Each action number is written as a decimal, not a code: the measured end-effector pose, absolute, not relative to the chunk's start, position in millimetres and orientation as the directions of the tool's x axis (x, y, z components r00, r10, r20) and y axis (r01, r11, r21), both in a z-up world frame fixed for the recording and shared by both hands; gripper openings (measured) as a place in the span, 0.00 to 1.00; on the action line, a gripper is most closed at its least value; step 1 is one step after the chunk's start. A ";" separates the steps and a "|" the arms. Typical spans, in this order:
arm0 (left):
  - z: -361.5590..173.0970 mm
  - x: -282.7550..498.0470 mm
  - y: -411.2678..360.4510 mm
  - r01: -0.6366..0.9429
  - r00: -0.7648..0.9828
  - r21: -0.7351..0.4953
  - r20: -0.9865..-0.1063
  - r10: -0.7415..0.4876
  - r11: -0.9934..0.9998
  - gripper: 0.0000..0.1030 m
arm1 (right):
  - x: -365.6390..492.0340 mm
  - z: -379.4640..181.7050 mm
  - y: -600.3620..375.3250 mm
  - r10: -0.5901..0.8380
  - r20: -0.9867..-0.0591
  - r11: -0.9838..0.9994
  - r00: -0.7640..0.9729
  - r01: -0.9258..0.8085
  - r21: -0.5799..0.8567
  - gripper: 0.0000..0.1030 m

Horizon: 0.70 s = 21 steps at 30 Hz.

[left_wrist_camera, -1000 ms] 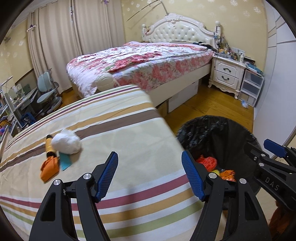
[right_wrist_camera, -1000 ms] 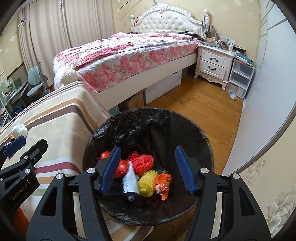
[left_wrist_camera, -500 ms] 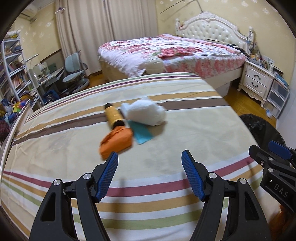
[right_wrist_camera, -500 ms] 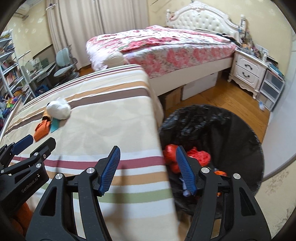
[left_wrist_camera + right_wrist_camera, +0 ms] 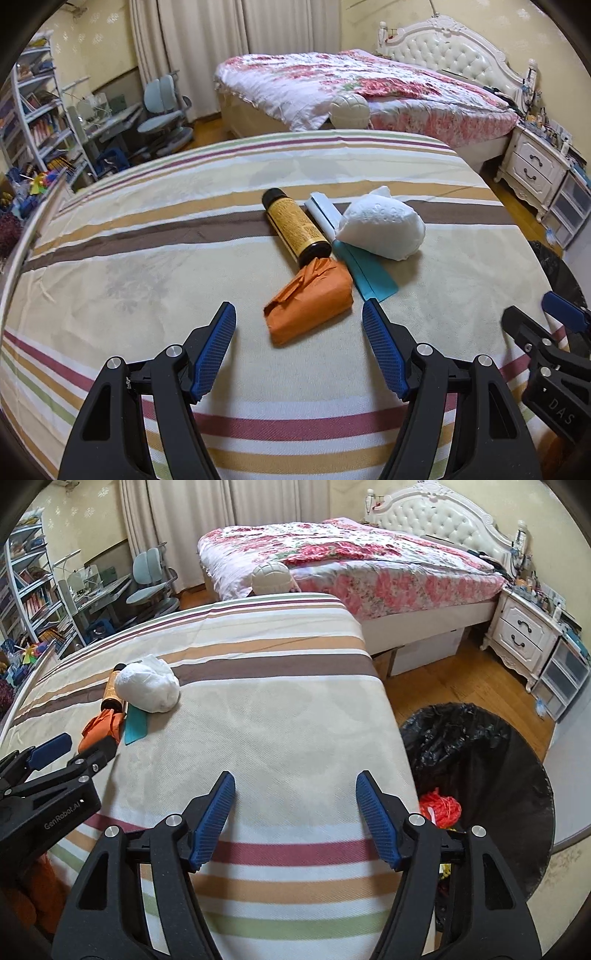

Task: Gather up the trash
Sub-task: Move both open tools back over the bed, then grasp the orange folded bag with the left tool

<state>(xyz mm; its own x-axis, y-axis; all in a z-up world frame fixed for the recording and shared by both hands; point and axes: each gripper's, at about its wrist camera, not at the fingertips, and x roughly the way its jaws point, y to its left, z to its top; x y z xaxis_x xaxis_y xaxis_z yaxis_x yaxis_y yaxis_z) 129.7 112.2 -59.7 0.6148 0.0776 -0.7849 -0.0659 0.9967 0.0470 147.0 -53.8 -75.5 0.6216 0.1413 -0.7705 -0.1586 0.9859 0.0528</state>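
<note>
A pile of trash lies on the striped table point(image 5: 147, 280): a crumpled orange wrapper point(image 5: 310, 304), a yellow-labelled dark bottle point(image 5: 297, 227) on its side, a white paper wad point(image 5: 382, 229), a teal paper strip point(image 5: 371, 273) and a white strip point(image 5: 323, 212). My left gripper point(image 5: 299, 347) is open and empty, just short of the orange wrapper. My right gripper point(image 5: 295, 812) is open and empty over the table's right part. The black-lined trash bin point(image 5: 509, 760) stands on the floor to the right, with red-orange trash point(image 5: 443, 808) inside.
A floral-covered bed point(image 5: 369, 557) stands behind the table, with a white nightstand point(image 5: 524, 635) and plastic drawers point(image 5: 561, 675) at right. A desk, chairs point(image 5: 162, 107) and bookshelves point(image 5: 33, 122) are at far left. Wooden floor point(image 5: 443, 679) lies between bed and bin.
Both grippers swung left from over the bin to over the table. The left one has come close to the trash pile, which now fills its view. Both stay open.
</note>
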 end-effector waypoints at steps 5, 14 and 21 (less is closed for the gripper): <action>-60.0 124.1 115.3 -0.033 0.620 0.026 -0.784 0.041 0.999 0.43 | 150.2 -75.3 -45.5 0.144 -0.772 0.984 0.619 -0.175 0.042 0.65; -58.0 111.7 117.3 -0.001 0.633 0.023 -0.774 0.018 1.000 0.19 | 152.1 -75.0 -42.8 0.140 -0.773 0.983 0.619 -0.180 0.035 0.65; -57.6 97.1 133.2 -0.017 0.634 0.010 -0.773 0.018 1.000 0.17 | 151.9 -74.6 -42.2 0.137 -0.772 0.983 0.620 -0.181 0.030 0.65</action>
